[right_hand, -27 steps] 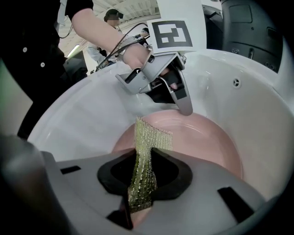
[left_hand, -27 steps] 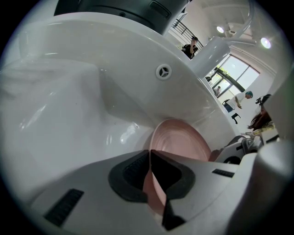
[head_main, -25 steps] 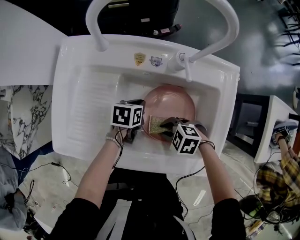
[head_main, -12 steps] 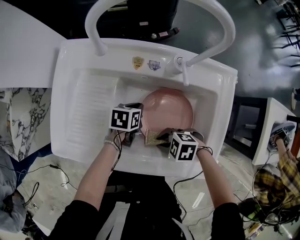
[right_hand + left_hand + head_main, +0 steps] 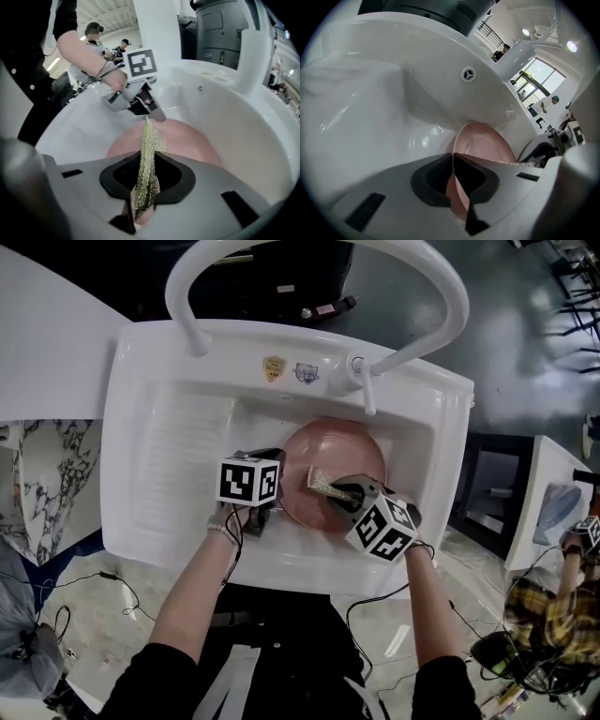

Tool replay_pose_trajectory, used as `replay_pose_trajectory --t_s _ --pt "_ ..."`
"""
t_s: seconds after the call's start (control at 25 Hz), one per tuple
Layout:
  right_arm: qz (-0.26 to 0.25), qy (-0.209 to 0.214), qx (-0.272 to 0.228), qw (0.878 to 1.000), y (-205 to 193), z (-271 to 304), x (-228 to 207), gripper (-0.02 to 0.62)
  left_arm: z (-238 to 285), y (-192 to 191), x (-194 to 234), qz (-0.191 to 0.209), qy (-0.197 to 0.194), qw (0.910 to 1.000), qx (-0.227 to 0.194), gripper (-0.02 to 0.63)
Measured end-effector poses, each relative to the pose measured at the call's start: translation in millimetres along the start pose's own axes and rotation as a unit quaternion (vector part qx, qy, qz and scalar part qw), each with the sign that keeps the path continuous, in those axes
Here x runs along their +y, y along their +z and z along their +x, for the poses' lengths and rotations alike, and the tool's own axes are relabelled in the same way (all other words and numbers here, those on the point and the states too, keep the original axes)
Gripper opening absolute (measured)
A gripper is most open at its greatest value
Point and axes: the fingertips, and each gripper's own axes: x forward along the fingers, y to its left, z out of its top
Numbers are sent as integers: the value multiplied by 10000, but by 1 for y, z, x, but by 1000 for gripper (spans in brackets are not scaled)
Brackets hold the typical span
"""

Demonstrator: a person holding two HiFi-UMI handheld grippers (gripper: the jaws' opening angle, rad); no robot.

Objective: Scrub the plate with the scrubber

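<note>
A pink plate (image 5: pixel 337 454) lies tilted in the white sink (image 5: pixel 141 427) basin. My left gripper (image 5: pixel 280 487) is shut on the plate's left rim; in the left gripper view the plate (image 5: pixel 483 143) edge runs between the closed jaws of the left gripper (image 5: pixel 453 163). My right gripper (image 5: pixel 344 491) is shut on a thin gold-green scrubber (image 5: pixel 322 480), which rests on the plate's middle. In the right gripper view the scrubber (image 5: pixel 149 143) stands edge-on out of the right gripper (image 5: pixel 145 180) over the plate (image 5: pixel 190 138), and its tip reaches close to the left gripper (image 5: pixel 146 106).
A faucet (image 5: pixel 362 373) stands on the sink's back rim, with a white curved tube (image 5: pixel 448 296) arching above it. A ribbed draining area (image 5: pixel 183 460) fills the sink's left part. Cables lie on the floor (image 5: pixel 84 587) near my feet.
My right gripper has swung the scrubber from the plate's near-left edge up onto its middle, turning as it went. The left gripper and the plate have stayed put.
</note>
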Motion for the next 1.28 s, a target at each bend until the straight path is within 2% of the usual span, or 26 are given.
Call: replay_pose_trajectory --t_s 0.08,0.16,0.24,0.4,0.72,0.88,1.28 --pt "-26 -671 161 9976 -2 -1 -28 75 -1 0 0 -9 -7 10000 3 17" --pt "-232 -1124 343 9928 -3 -1 -48 75 -1 0 -1 -5 -6 10000 8 17" --pt "-528 -1376 464 9880 -2 1 -62 75 -1 0 -1 -1 -3 10000 8 17" --pt "-1011 -1568 685 9800 -2 11 -79 75 -2 0 -1 2 7 10000 10 17" --pt "-1360 -1303 1115 9757 -17 35 -77 77 -1 0 -1 40 -25 10000 7 17" --pt "-1273 -1243 1126 9776 -21 36 -67 77 -2 -1 -1 29 -32 10000 2 17" --pt "-1157 -427 1244 9845 -39 25 -13 77 -2 0 -2 51 -22 10000 15 17"
